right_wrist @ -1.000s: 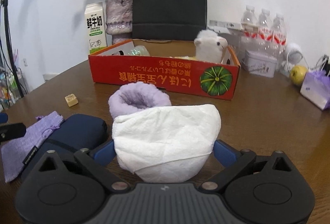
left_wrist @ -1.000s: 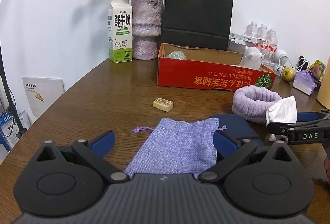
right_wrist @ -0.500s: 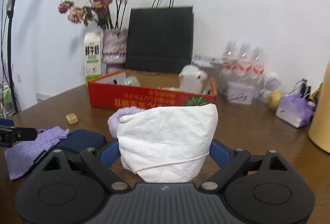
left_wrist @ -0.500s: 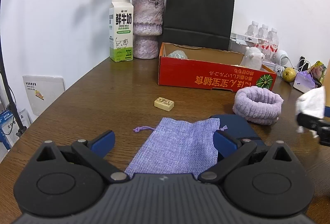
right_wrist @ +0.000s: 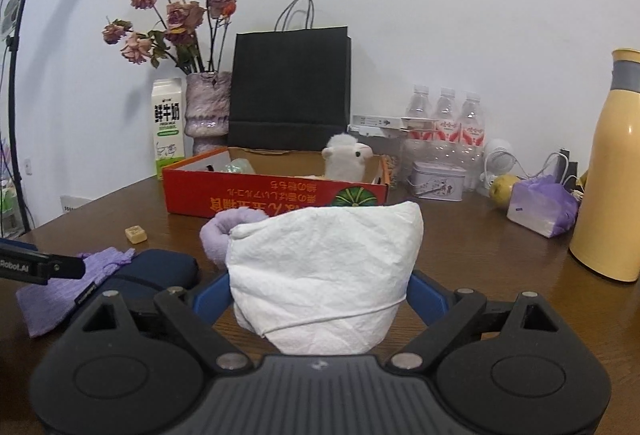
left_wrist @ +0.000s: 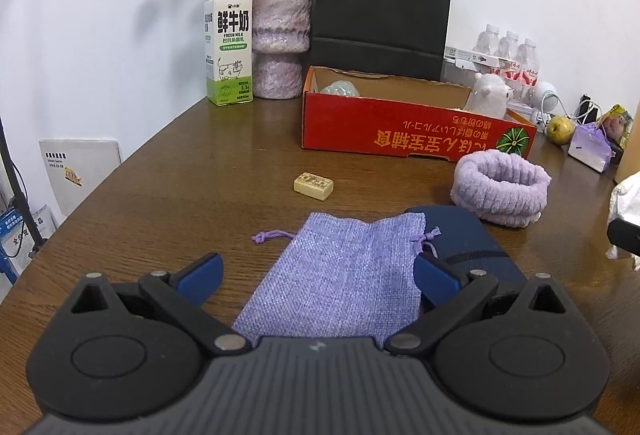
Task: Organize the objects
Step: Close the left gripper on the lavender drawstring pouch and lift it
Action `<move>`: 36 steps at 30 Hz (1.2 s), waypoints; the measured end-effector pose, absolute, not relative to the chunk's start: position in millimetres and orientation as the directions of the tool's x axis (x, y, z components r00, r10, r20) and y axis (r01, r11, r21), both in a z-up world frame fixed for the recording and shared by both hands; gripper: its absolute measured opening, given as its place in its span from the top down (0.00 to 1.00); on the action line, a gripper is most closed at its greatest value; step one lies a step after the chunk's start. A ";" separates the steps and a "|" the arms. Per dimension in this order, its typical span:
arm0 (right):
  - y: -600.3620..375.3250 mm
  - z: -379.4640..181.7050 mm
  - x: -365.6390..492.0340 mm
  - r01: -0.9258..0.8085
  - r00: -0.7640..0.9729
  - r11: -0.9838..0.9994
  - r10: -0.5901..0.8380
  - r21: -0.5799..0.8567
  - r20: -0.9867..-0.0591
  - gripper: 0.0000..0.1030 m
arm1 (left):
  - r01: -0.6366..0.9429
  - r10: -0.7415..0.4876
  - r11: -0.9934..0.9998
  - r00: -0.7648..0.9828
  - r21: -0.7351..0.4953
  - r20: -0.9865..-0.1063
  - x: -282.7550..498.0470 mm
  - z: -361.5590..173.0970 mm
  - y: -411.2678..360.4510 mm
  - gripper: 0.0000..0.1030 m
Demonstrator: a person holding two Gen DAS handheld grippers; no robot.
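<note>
My right gripper (right_wrist: 320, 291) is shut on a white tissue pack (right_wrist: 326, 271) and holds it above the table; its edge shows in the left wrist view (left_wrist: 628, 203). My left gripper (left_wrist: 318, 273) is open and empty, its fingers either side of a purple drawstring pouch (left_wrist: 344, 275) lying flat. A dark blue case (left_wrist: 460, 239) lies under the pouch's right edge. A purple headband (left_wrist: 500, 191) and a small yellow tile (left_wrist: 313, 186) lie in front of the red cardboard box (left_wrist: 400, 137). The box holds a white plush (left_wrist: 488, 95) and a pale green thing (left_wrist: 340, 89).
A milk carton (left_wrist: 229, 47), a vase of dried roses (left_wrist: 280, 39) and a black paper bag (left_wrist: 384, 7) stand at the back. Water bottles (right_wrist: 444, 119), a tin (right_wrist: 436, 181), an apple (right_wrist: 502, 187), a purple tissue pack (right_wrist: 540, 207) and a yellow flask (right_wrist: 612, 171) stand at the right.
My right gripper has lifted the tissue pack and drawn it back to the right, away from the headband. The left gripper has stayed over the pouch.
</note>
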State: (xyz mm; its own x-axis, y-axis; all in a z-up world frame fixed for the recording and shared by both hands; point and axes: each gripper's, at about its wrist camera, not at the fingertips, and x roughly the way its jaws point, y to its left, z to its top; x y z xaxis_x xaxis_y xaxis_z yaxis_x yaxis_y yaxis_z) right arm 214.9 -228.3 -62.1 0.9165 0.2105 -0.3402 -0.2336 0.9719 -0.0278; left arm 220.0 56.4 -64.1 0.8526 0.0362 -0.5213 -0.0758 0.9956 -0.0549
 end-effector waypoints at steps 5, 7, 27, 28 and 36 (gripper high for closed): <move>-228.1 -61.7 214.3 -0.236 0.918 0.971 0.213 -0.029 -0.336 0.10 | -0.043 -0.013 0.995 0.835 -0.089 -0.551 220.0 -65.3 57.1 0.00; -228.8 -61.6 214.1 -0.234 0.919 0.972 0.213 -0.026 -0.333 0.10 | -0.019 -0.037 0.995 0.827 -0.093 -0.562 219.2 -65.3 55.2 0.00; -232.1 -60.0 214.6 -0.248 0.914 0.969 0.232 -0.006 -0.334 0.09 | 0.034 -0.021 0.999 0.754 0.007 -0.656 249.2 -79.4 53.1 0.00; -231.8 -60.1 214.6 -0.248 0.913 0.969 0.231 -0.008 -0.335 0.09 | 0.034 -0.021 0.999 0.755 0.007 -0.655 249.2 -79.6 53.1 0.00; -231.5 -60.8 215.4 -0.246 0.912 0.969 0.226 -0.015 -0.344 0.09 | 0.013 -0.006 1.000 0.765 0.007 -0.644 244.7 -80.3 51.7 0.00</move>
